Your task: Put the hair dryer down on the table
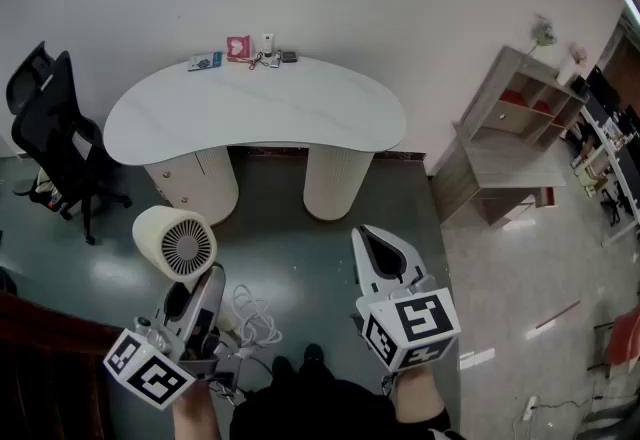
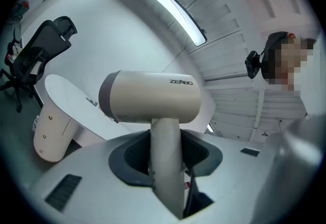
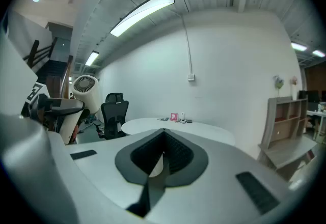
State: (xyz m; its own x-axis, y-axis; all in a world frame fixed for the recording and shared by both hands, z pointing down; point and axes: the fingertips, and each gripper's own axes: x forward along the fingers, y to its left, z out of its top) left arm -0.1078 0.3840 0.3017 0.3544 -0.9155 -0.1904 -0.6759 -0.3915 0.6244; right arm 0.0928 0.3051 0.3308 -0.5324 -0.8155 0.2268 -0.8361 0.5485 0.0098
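Note:
A cream hair dryer (image 1: 175, 243) with a round grille hangs above the dark floor, in front of the white curved table (image 1: 250, 108). My left gripper (image 1: 205, 288) is shut on its handle. In the left gripper view the handle (image 2: 165, 157) stands upright between the jaws, with the barrel (image 2: 150, 96) lying crosswise above them. Its white cord (image 1: 255, 318) trails down near my feet. My right gripper (image 1: 385, 253) is to the right, shut and empty. The right gripper view shows its jaws (image 3: 162, 159) closed together, the table (image 3: 178, 126) ahead and the hair dryer (image 3: 85, 90) at left.
Several small items (image 1: 245, 53) sit along the table's back edge by the wall. A black office chair (image 1: 55, 143) stands left of the table. A wooden shelf unit (image 1: 520, 123) stands at the right. A person (image 2: 282, 60) shows at the right of the left gripper view.

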